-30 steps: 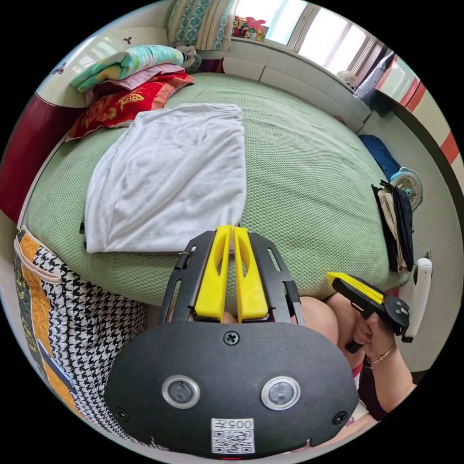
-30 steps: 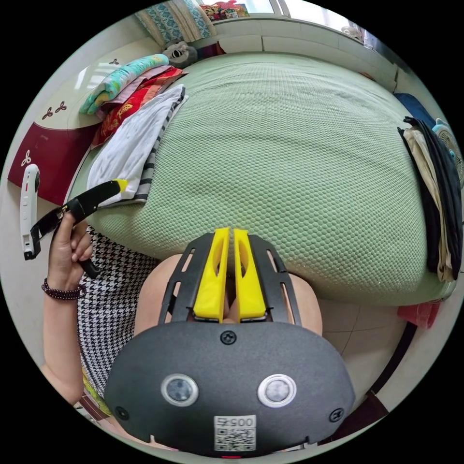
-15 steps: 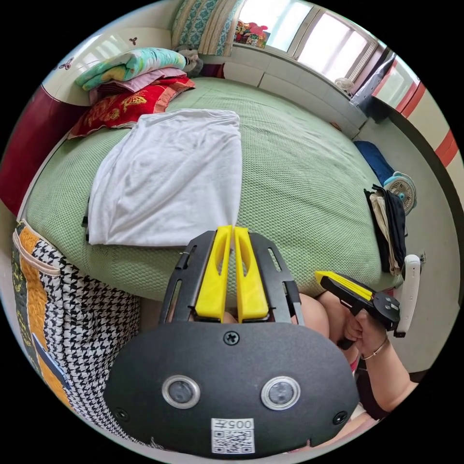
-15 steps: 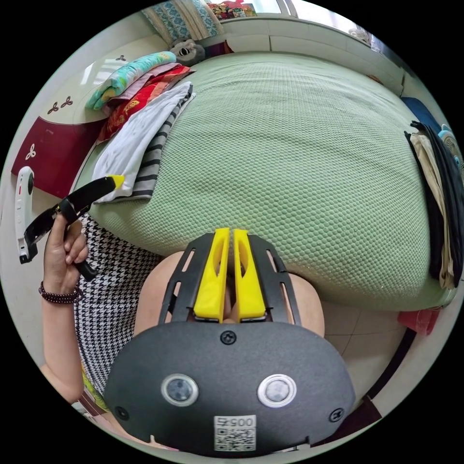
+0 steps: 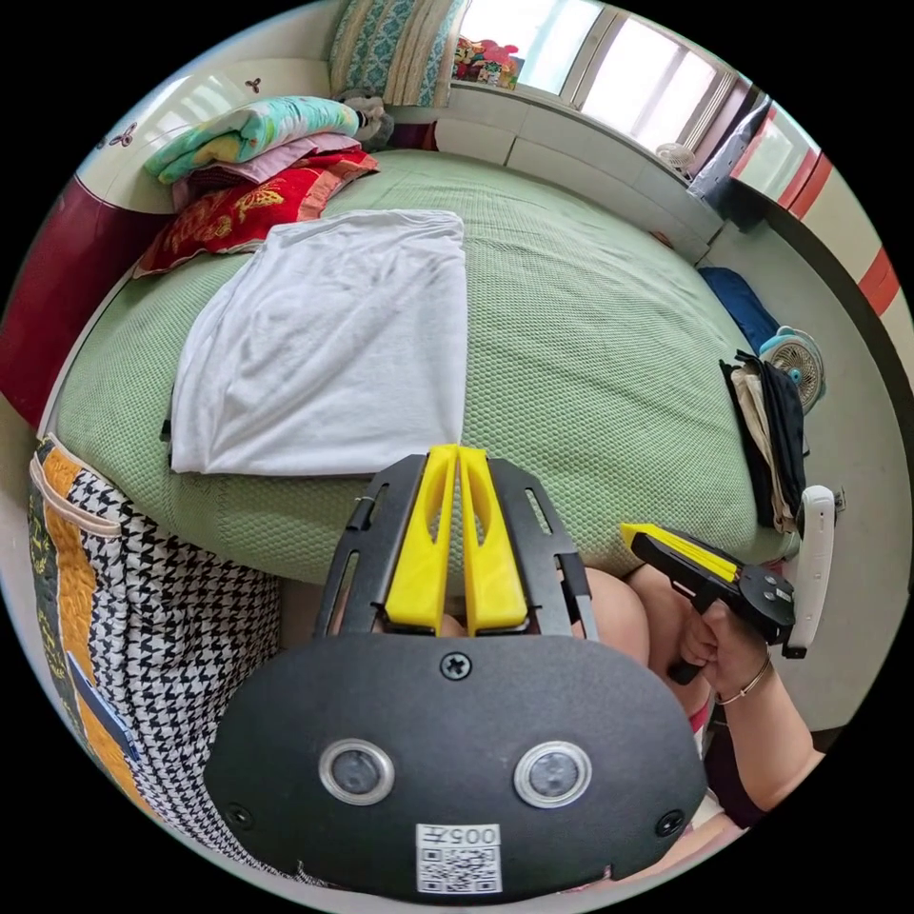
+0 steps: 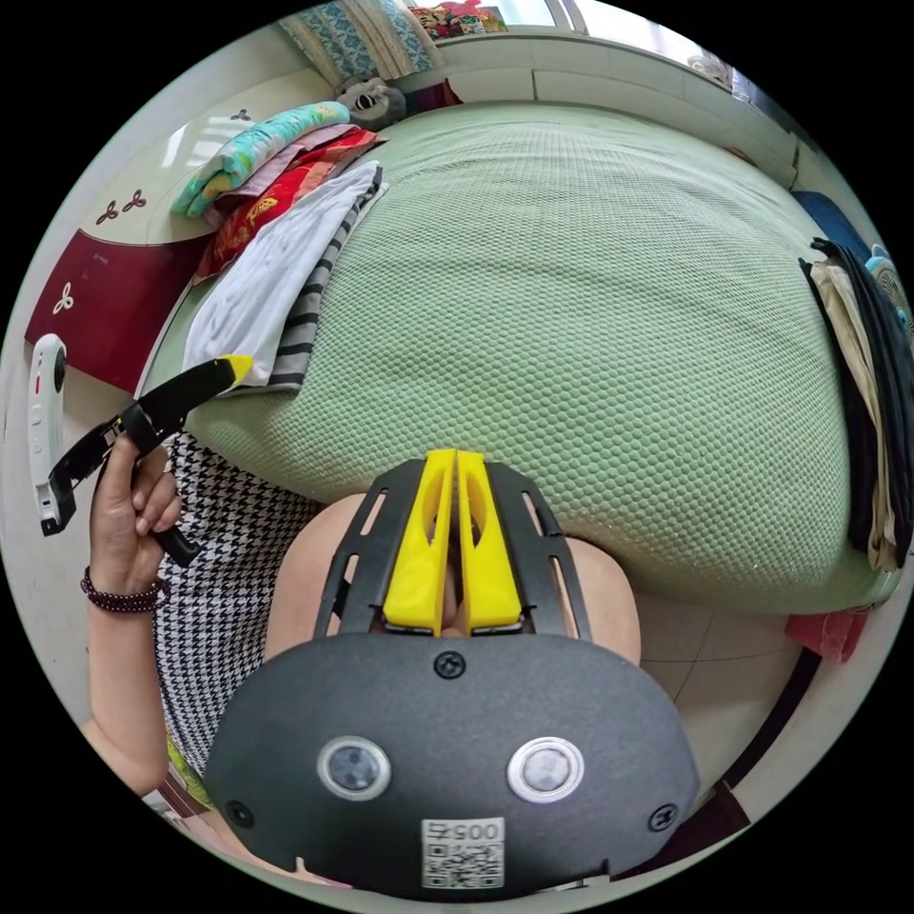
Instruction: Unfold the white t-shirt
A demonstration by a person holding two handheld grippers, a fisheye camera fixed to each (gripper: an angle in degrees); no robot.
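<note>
Left gripper point(image 5: 458, 455), jaws closed on nothing, hovers just short of the folded white t-shirt point(image 5: 324, 347) lying ahead and to its left on the bed point(image 5: 609, 381); long axis runs away from us, so we judge opening wide onto the near hem best.

On the bed point(image 5: 590, 314), the t-shirt point(image 5: 324, 343) lies toward the headboard side, apparently atop another garment point(image 6: 309, 305); stacked bedding point(image 5: 248, 162) sits behind it, folded clothes point(image 5: 776, 428) at the bed's opposite edge.
</note>
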